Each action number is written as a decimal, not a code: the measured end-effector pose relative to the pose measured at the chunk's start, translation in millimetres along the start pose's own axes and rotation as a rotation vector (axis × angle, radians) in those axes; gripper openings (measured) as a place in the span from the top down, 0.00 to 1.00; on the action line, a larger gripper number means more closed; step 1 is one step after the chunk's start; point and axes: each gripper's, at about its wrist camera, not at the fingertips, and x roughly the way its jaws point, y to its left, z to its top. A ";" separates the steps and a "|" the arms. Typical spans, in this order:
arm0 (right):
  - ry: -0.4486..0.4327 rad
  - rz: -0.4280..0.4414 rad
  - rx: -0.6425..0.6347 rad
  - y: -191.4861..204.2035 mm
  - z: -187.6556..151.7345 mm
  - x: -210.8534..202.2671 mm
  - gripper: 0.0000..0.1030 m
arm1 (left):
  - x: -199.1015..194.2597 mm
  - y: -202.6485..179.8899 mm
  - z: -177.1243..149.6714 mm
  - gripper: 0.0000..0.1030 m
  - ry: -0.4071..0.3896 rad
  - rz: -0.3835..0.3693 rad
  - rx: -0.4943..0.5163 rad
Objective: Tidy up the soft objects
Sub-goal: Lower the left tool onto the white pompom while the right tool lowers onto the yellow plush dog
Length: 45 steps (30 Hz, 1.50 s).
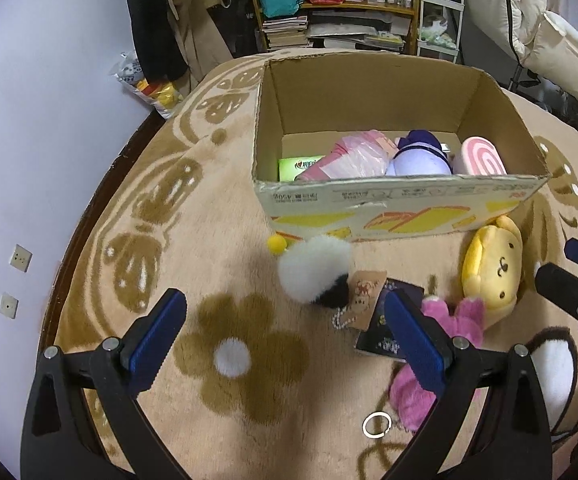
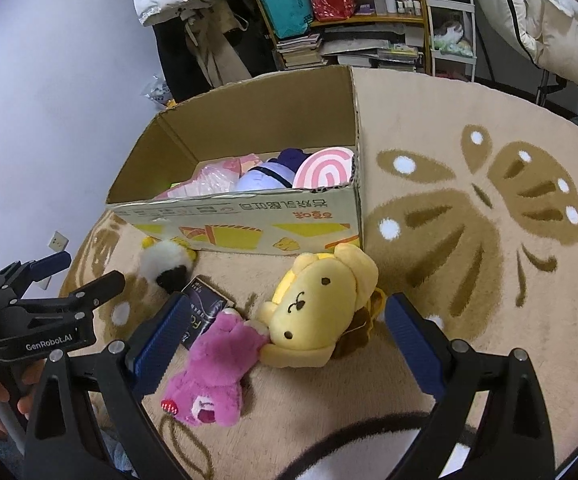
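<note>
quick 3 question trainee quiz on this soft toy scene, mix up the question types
1. True or false: the yellow plush already lies inside the cardboard box.
2. Multiple choice: what does the pink plush touch? A) the yellow plush B) the box wall C) the striped pink cushion
3. Fill in: both the left gripper and the right gripper stand ____, holding nothing.

Key:
1. False; it lies on the carpet in front of the box.
2. A
3. open
</note>
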 end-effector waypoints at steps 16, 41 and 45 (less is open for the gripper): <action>0.047 -0.007 0.026 -9.5 6.4 33.1 0.01 | 43.6 -0.9 8.6 0.05 0.060 0.016 0.012; 0.135 -0.036 0.054 -21.7 -1.5 70.6 0.01 | 83.1 -6.7 11.0 0.05 0.086 -0.065 -0.014; 0.146 -0.036 0.057 -22.8 -2.7 72.0 0.01 | 87.4 -7.8 12.1 0.05 0.087 -0.066 -0.011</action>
